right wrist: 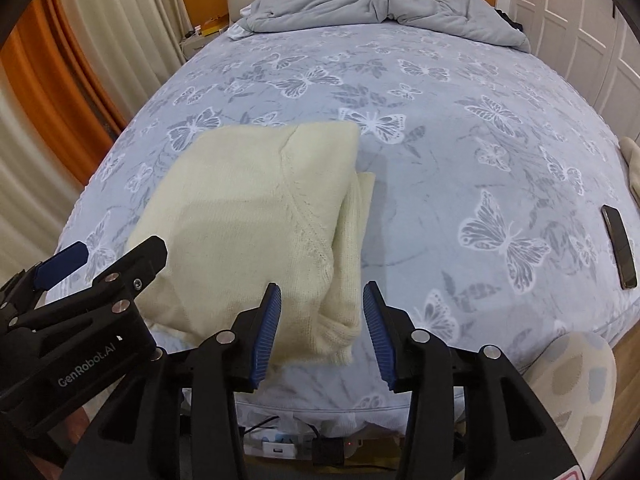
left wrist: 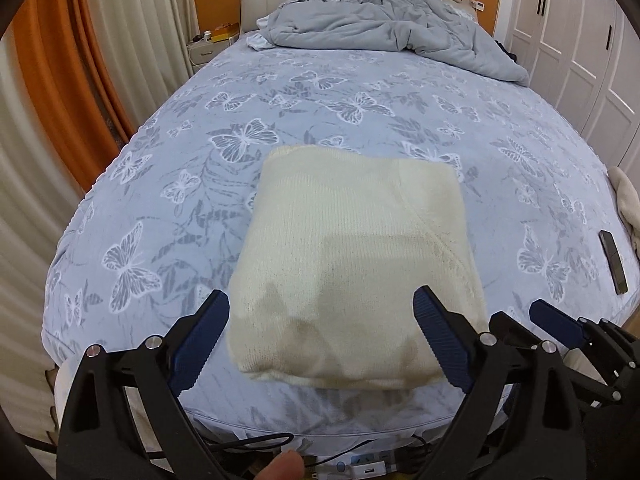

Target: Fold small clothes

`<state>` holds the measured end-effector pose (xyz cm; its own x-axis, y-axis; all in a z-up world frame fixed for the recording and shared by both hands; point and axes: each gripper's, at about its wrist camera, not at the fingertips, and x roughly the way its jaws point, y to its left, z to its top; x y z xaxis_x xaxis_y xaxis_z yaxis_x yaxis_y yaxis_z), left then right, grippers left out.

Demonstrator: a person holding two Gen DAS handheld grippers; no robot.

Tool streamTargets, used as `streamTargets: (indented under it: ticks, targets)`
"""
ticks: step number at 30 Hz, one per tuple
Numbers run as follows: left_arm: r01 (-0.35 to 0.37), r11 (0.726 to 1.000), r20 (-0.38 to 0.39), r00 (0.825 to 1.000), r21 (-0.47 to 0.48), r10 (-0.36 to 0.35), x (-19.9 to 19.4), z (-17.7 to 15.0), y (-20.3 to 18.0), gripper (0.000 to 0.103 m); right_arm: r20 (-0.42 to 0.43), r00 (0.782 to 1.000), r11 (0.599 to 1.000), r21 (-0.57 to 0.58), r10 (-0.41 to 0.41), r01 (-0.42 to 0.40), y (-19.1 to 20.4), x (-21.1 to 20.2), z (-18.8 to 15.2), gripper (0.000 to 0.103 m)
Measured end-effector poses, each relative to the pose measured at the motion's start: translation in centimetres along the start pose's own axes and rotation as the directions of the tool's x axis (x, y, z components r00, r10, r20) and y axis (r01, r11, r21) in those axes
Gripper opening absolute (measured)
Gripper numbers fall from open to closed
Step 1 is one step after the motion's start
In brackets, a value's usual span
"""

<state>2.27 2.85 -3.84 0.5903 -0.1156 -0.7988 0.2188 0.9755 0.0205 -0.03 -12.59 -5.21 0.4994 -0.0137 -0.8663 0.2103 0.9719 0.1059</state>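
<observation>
Left-wrist view shows orange and cream curtains (left wrist: 60, 128) along the left edge, then the bed (left wrist: 168, 208) with its blue butterfly sheet, and the left gripper (left wrist: 320, 344) low in the foreground with its blue-padded fingers (left wrist: 200, 340) spread wide apart and holding nothing. Between and just beyond those fingers lies the cream knitted sweater (left wrist: 352, 248), folded into a thick rectangular bundle resting flat near the foot edge of the bed. A rumpled grey duvet (left wrist: 384, 28) is heaped at the head end, well apart from the sweater. Further right, the right gripper (left wrist: 560, 322) pokes in at the sweater's near right corner, and a dark phone (left wrist: 614, 262) lies close to the bed's right edge, with white wardrobe doors (left wrist: 568, 40) behind. Right-wrist view shows the left gripper's black frame (right wrist: 80, 320) at the left, the sweater (right wrist: 248, 220) ahead and to the left, and the right gripper (right wrist: 322, 332) with fingers parted, straddling the sweater's near right corner without clamping it.
</observation>
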Motion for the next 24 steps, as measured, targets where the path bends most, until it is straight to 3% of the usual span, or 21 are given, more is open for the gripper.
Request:
streamTargets:
  ticks: [24]
  targets:
    - [-0.044, 0.999, -0.027, 0.999, -0.009, 0.044, 0.65, -0.47, 0.59, 0.091, -0.038, 0.999, 1.000, 0.011, -0.009, 0.010, -0.26, 0.99, -0.28, 0.043]
